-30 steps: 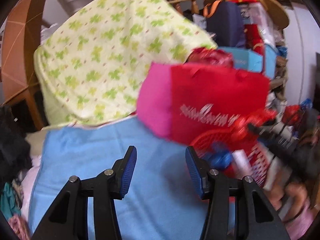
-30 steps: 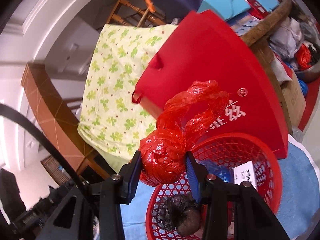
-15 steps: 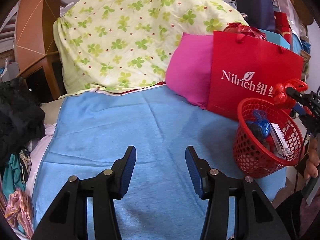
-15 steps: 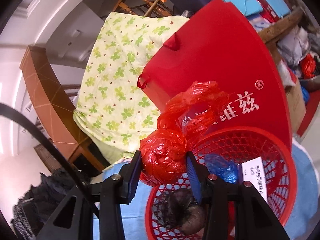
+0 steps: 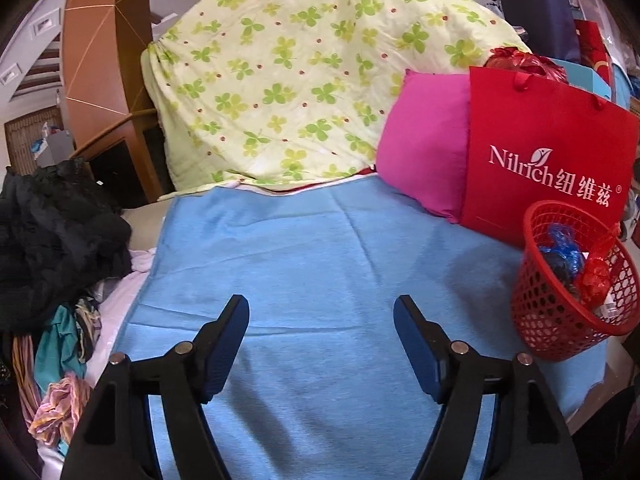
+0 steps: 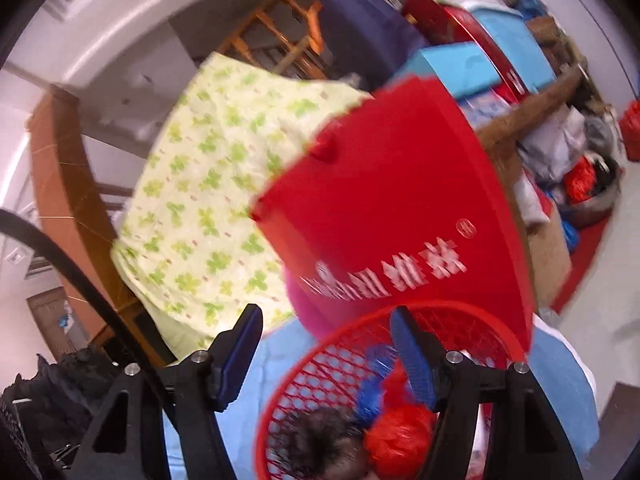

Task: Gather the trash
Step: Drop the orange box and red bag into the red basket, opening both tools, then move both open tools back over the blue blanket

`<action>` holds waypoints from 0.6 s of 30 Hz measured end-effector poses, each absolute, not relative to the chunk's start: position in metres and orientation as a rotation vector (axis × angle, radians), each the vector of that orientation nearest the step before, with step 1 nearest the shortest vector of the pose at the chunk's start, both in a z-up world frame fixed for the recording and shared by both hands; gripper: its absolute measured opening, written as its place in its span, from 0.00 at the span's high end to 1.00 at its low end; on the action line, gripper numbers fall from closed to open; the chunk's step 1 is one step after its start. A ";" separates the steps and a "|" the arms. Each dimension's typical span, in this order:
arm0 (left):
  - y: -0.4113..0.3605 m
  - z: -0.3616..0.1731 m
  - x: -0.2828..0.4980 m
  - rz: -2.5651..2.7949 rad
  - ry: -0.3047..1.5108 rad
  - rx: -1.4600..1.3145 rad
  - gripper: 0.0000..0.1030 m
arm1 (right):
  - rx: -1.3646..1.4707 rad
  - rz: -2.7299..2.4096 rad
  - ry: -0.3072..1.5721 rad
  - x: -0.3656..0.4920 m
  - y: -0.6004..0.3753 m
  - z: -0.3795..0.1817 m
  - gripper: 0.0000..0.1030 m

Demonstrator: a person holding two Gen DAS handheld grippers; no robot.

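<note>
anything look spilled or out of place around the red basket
Nothing spilled: the red plastic bag lies inside the red basket with the other trash, and the blue cloth around it is bare. The basket does sit near the cloth's edge.

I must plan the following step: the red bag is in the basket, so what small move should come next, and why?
Probably lift the right gripper away: its jaws, just opened, hold nothing, and the red bag lies in the basket. The blue cloth shows no more trash.
</note>
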State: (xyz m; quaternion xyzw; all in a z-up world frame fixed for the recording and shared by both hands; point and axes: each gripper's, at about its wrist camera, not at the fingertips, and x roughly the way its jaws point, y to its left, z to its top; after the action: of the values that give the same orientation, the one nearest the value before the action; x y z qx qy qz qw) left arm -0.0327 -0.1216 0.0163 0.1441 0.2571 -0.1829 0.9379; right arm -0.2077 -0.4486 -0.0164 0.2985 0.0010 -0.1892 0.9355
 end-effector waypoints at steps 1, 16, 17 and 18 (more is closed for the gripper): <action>-0.120 0.016 -0.031 -0.369 0.523 0.298 0.27 | 0.578 -0.366 -0.025 -0.208 -0.440 -0.012 0.32; -0.067 -0.038 0.030 -0.257 0.626 0.274 0.27 | 0.163 -0.061 0.507 -0.048 -0.276 -0.054 0.32; -0.064 -0.045 0.037 -0.251 0.639 0.273 0.27 | 0.139 -0.079 0.555 -0.036 -0.271 -0.064 0.32; -0.061 -0.054 0.046 -0.239 0.657 0.273 0.27 | 0.117 -0.101 0.596 -0.025 -0.268 -0.073 0.32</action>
State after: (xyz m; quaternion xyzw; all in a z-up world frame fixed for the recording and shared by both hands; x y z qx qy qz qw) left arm 0.0464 -0.0609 -0.0544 0.1333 0.3208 -0.1168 0.9304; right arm -0.0248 -0.2681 -0.0734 0.0574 0.2931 -0.0495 0.9531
